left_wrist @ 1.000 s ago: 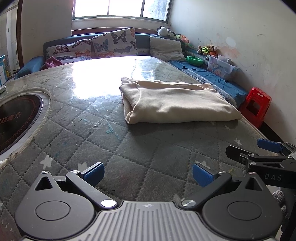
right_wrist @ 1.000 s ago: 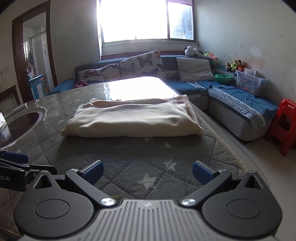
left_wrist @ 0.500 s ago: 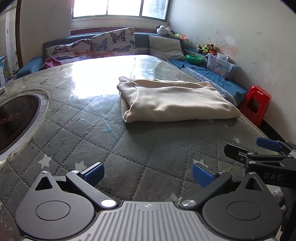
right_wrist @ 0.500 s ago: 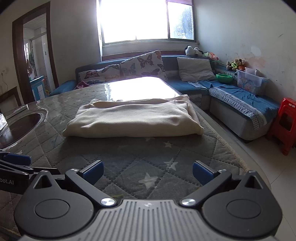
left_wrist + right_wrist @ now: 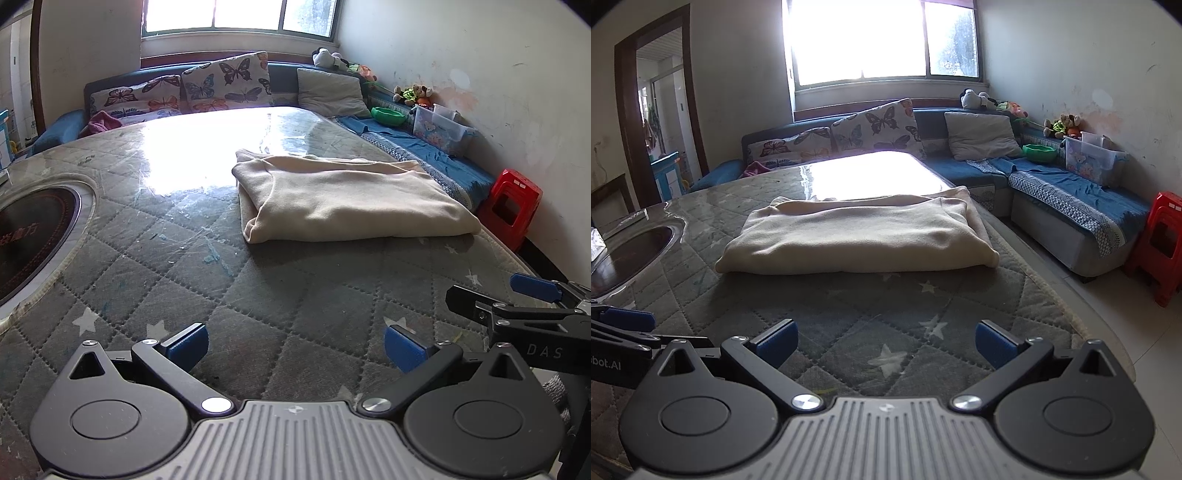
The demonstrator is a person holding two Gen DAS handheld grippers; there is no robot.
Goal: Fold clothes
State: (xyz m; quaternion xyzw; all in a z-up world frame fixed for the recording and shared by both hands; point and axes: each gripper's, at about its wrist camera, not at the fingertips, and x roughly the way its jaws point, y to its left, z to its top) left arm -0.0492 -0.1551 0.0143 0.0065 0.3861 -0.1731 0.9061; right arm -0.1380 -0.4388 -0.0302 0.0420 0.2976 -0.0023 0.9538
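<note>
A cream garment (image 5: pixel 347 197) lies folded into a flat rectangle on the quilted grey table cover (image 5: pixel 192 258); it also shows in the right wrist view (image 5: pixel 857 236). My left gripper (image 5: pixel 293 345) is open and empty, low over the cover near its front edge, well short of the garment. My right gripper (image 5: pixel 884 341) is open and empty, also short of the garment. The right gripper shows at the right edge of the left wrist view (image 5: pixel 517 306). The left gripper shows at the left edge of the right wrist view (image 5: pixel 624 328).
A round dark inset cooktop (image 5: pixel 33 236) sits in the table at the left. A blue sofa (image 5: pixel 1052 192) with butterfly cushions (image 5: pixel 871 127) wraps the far side and right. A red plastic stool (image 5: pixel 1161 243) stands on the floor at the right.
Both grippers have drawn back slightly from the garment and stay open. The garment has not moved.
</note>
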